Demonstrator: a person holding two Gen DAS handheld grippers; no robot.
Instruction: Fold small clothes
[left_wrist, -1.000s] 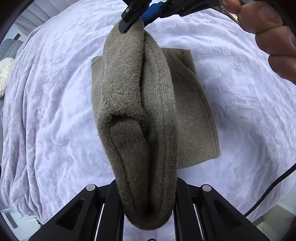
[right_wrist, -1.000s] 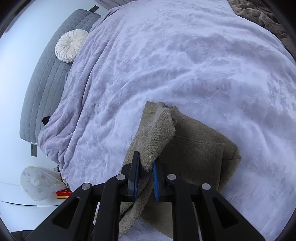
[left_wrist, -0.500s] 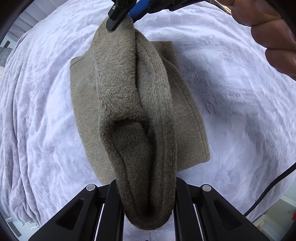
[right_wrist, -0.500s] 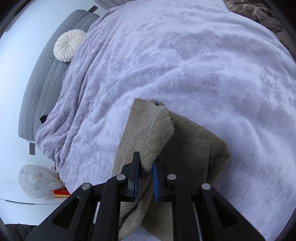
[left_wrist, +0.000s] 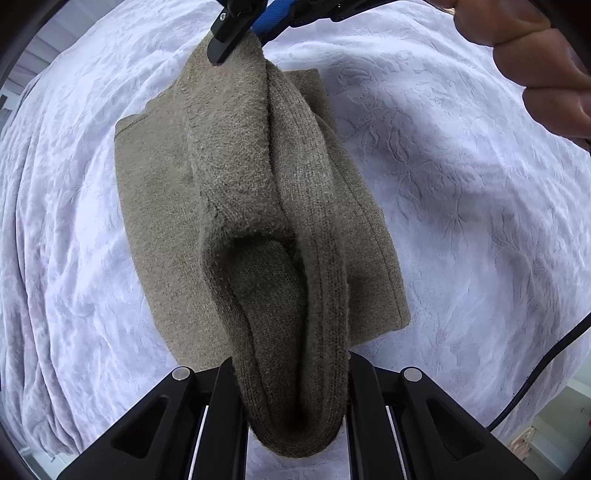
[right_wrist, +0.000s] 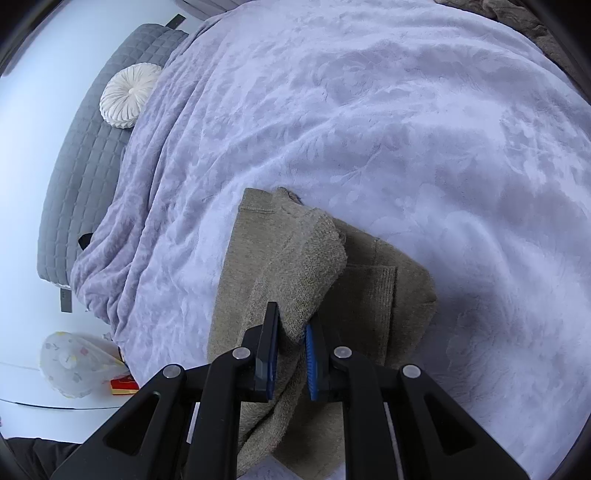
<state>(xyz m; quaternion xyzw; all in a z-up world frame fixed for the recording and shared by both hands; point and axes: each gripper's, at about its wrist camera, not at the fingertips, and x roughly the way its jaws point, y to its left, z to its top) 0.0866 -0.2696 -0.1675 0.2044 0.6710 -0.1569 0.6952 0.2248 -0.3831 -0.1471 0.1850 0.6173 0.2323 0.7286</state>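
We have the bed (right_wrist: 388, 129) spread wide under a lavender blanket, and on it lies the olive knit (left_wrist: 155, 206), half flat. Left gripper (left_wrist: 291, 406) and right gripper (right_wrist: 290, 354), fingers clamped on a raised fold above it, hold the edge taut so it lands square. Fuzzy, thick, ribbed.

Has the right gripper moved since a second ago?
Yes. The right gripper, jaws shut on the sweater, moved away from the round cushion.
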